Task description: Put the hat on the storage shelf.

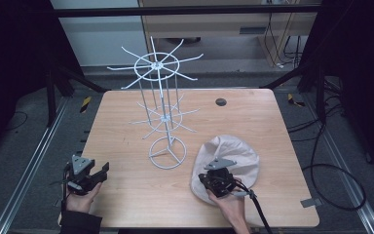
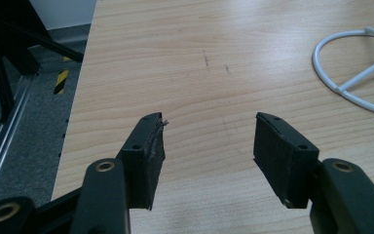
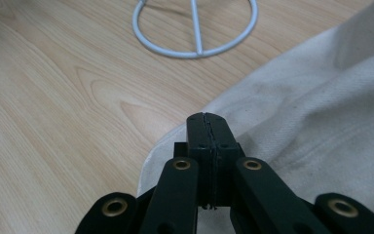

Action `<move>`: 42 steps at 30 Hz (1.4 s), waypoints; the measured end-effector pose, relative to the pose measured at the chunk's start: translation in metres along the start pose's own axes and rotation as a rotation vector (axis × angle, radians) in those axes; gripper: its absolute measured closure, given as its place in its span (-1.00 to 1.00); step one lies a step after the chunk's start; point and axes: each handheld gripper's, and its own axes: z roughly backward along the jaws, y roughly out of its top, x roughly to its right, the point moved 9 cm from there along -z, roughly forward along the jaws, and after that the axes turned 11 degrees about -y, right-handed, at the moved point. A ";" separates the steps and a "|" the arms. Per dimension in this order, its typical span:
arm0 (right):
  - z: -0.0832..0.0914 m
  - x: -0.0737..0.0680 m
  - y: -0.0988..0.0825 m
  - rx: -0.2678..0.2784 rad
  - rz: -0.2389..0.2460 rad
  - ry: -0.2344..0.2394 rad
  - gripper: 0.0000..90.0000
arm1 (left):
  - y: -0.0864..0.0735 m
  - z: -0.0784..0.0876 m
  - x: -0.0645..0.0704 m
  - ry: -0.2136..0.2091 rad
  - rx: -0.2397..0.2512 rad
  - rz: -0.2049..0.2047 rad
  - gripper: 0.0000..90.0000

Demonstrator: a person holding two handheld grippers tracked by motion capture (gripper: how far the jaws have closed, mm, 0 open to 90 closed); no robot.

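Your left gripper (image 1: pixel 102 171) rests with jaws spread wide near the wooden table's (image 1: pixel 126 204) left edge; your right gripper (image 1: pixel 213 181) is clamped tight.

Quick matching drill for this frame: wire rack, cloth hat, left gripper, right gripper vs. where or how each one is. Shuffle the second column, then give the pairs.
Column 1:
1. white wire display rack with a ring base
2. beige cloth hat
3. left gripper
4. right gripper

Column 2:
A. jaws apart over bare wood near the table's left edge
B. lies flat at the table's right front
C. jaws closed together, over the cloth's near edge
D. stands upright mid-table

Pairs: 1-D, 2-B, 3-A, 4-C. Whether the closed jaws pinch any cloth cannot be told.
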 end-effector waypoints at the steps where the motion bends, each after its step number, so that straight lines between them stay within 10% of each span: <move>1: 0.001 0.002 -0.002 0.001 -0.003 0.002 1.00 | 0.000 0.000 0.000 0.000 0.001 0.000 -0.02; 42: 0.067 0.088 -0.068 -0.010 -0.130 -0.124 1.00 | -0.001 0.000 0.002 -0.002 -0.002 -0.007 -0.02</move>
